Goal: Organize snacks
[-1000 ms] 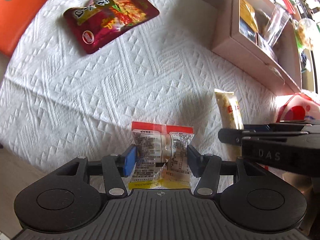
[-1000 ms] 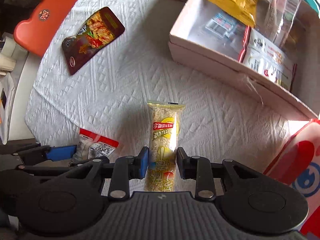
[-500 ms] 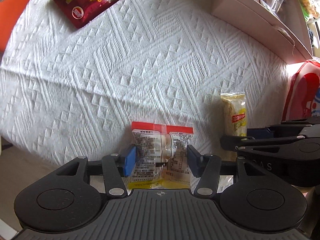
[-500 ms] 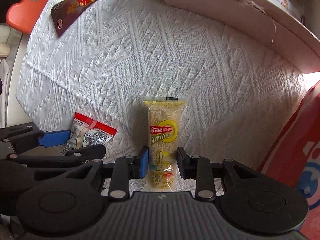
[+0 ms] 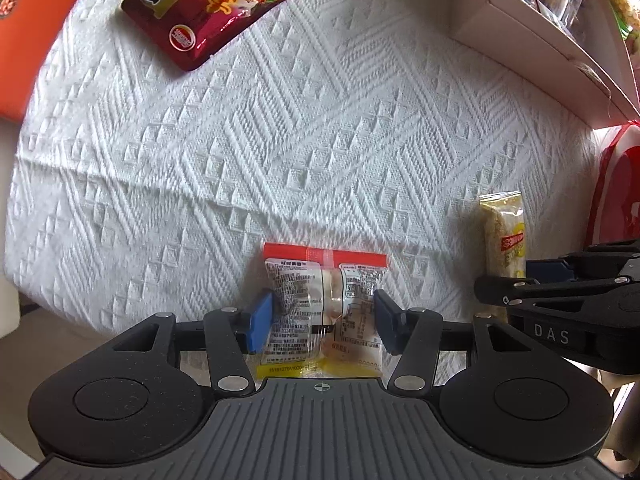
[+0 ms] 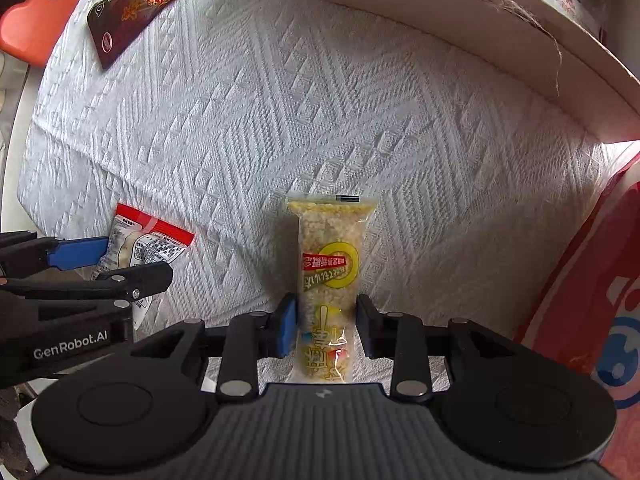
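Both grippers point down over a white cloth (image 5: 280,140), setting snacks down. The left gripper (image 5: 323,322) clasps a red-topped packet (image 5: 324,280). The right gripper (image 6: 326,330) is opening around a grain bar (image 6: 328,264), whose long axis runs away from the camera. Next likely calls for lifting clear, toward the box (image 6: 480,32).

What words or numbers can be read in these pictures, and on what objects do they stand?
"DAS": on the right gripper body.
"GenRobot.AI": on the left gripper body.
Print on the red-topped snack packet, the rice bar wrapper and the dark red pouch: too small or blurred to read.
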